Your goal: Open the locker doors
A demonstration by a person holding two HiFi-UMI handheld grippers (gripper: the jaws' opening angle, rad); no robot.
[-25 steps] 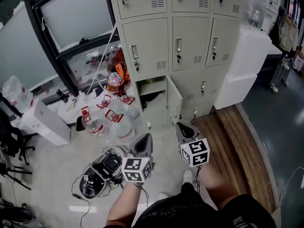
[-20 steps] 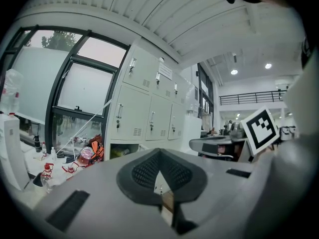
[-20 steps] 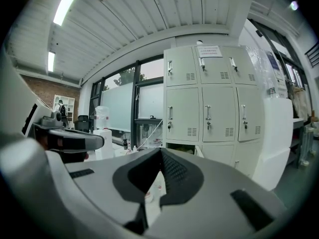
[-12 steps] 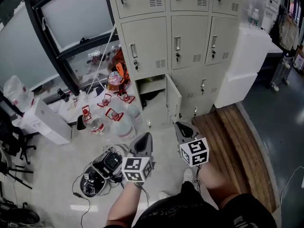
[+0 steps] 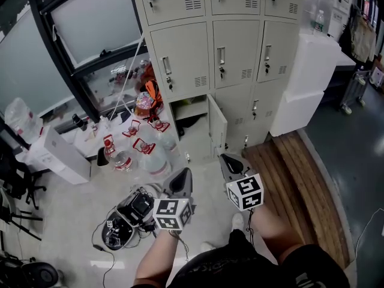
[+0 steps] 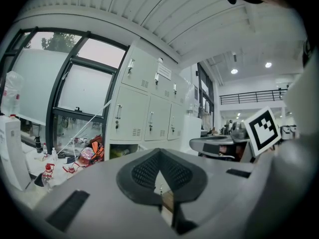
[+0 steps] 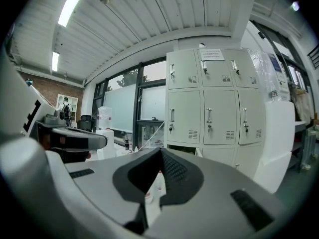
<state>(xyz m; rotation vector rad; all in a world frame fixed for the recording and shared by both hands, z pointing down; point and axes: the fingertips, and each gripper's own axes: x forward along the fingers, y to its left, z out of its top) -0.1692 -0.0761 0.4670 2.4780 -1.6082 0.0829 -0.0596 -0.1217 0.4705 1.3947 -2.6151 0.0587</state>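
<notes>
A bank of beige lockers point(image 5: 222, 59) stands ahead against the wall, and it also shows in the left gripper view point(image 6: 134, 113) and the right gripper view point(image 7: 209, 103). The bottom-left door point(image 5: 217, 123) hangs open, showing a dim compartment point(image 5: 191, 122); the other doors in view are closed. My left gripper point(image 5: 185, 174) is shut and empty, held low over the floor and well short of the lockers. My right gripper point(image 5: 227, 158) is beside it, also shut and empty, pointing roughly level toward the lockers. In each gripper view the pads point(image 6: 159, 151) point(image 7: 160, 151) meet at the tips.
Large water bottles with red handles point(image 5: 147, 155) crowd the floor left of the open locker. Camera gear and cables point(image 5: 129, 215) lie by my left hand. A white box point(image 5: 60, 155) stands at the left, white blocks point(image 5: 306, 83) right of the lockers, and a wooden platform point(image 5: 294, 173) below them.
The head view has drifted a little, so the lockers sit slightly further left. Both grippers stay where they were, still shut.
</notes>
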